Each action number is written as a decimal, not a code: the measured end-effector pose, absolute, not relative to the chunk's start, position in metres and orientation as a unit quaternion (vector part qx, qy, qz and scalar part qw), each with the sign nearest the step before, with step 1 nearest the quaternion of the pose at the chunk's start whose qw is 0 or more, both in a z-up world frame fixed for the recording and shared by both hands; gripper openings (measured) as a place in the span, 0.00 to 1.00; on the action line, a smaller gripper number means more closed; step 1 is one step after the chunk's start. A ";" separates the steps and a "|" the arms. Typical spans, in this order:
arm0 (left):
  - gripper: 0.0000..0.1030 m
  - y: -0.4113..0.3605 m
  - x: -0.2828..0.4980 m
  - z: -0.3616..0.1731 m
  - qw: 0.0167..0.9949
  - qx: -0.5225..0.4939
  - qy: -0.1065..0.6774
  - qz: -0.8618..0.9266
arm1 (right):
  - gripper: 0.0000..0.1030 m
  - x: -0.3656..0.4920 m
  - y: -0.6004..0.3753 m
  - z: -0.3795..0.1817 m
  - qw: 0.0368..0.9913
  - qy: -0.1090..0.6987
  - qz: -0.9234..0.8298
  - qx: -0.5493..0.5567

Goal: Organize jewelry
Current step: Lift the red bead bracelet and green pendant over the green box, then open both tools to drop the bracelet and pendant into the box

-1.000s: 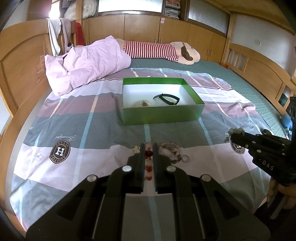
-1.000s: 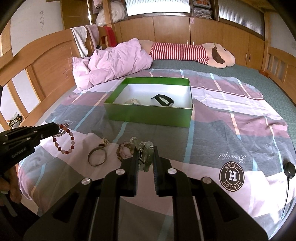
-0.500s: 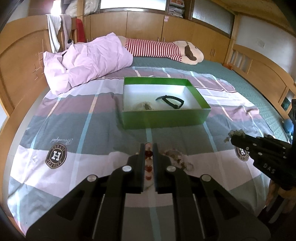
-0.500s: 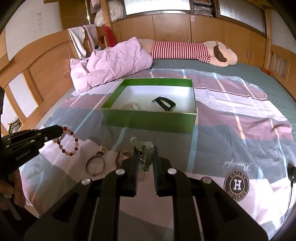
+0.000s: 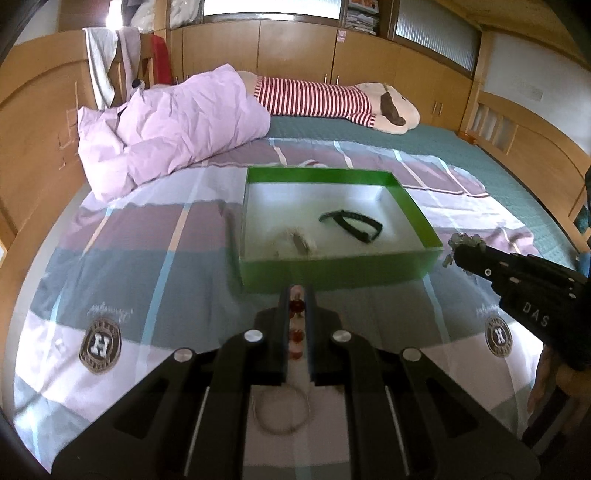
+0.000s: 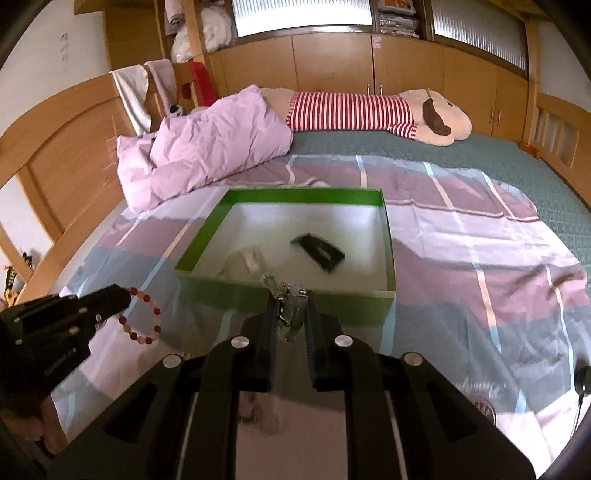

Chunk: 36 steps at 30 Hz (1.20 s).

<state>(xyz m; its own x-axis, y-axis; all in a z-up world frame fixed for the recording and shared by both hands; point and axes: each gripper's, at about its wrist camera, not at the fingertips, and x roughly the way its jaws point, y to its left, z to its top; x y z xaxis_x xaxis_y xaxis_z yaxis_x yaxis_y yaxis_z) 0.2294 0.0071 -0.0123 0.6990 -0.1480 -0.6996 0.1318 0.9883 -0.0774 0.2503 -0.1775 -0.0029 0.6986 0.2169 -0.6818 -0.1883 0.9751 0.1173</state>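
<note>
Left gripper clenched on the red bead bracelet; right gripper grasping the silver chain; both hang just short of the green box; a dangling loop could snag my near wall.

green box | red-pink bead bracelet | red-white striped plush

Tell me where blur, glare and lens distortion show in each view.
Left wrist view: fisheye bends the headboard; glare blows out the window; the pale piece in the green box is smeared; the metal bangle is soft. Right wrist view: the black band streaks with motion blur, while the bead bracelet stays fairly crisp.
</note>
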 end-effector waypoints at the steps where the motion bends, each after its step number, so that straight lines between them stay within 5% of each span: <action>1: 0.08 0.006 0.234 -0.011 0.922 -0.010 0.380 -0.076 | 0.14 0.257 -0.176 -0.001 0.923 0.370 0.109 0.018; 13: 0.08 -0.001 0.337 0.010 0.929 -0.021 0.362 -0.071 | 0.14 0.341 -0.162 0.007 0.927 0.360 0.108 0.010; 31: 0.08 -0.012 0.387 -0.048 0.913 -0.014 0.402 -0.070 | 0.18 0.385 -0.169 -0.049 0.904 0.418 0.083 0.019; 32: 0.13 -0.012 0.386 -0.048 0.914 -0.012 0.400 -0.068 | 0.23 0.384 -0.170 -0.048 0.906 0.414 0.082 0.021; 34: 0.61 -0.010 0.385 -0.046 0.916 -0.017 0.395 -0.060 | 0.54 0.383 -0.172 -0.045 0.909 0.408 0.081 0.027; 35: 0.87 -0.009 0.384 -0.044 0.920 -0.019 0.388 -0.053 | 0.60 0.383 -0.174 -0.044 0.912 0.403 0.075 0.029; 36: 0.88 -0.007 0.381 -0.041 0.926 -0.020 0.375 -0.043 | 0.66 0.382 -0.176 -0.042 0.915 0.397 0.068 0.031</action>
<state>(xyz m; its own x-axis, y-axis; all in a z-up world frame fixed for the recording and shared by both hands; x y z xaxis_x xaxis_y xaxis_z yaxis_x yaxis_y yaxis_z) 0.3812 -0.0073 -0.0406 0.7143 -0.0943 -0.6934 0.0650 0.9955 -0.0685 0.3818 -0.1755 -0.0423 0.6753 0.1493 -0.7223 -0.1007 0.9888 0.1102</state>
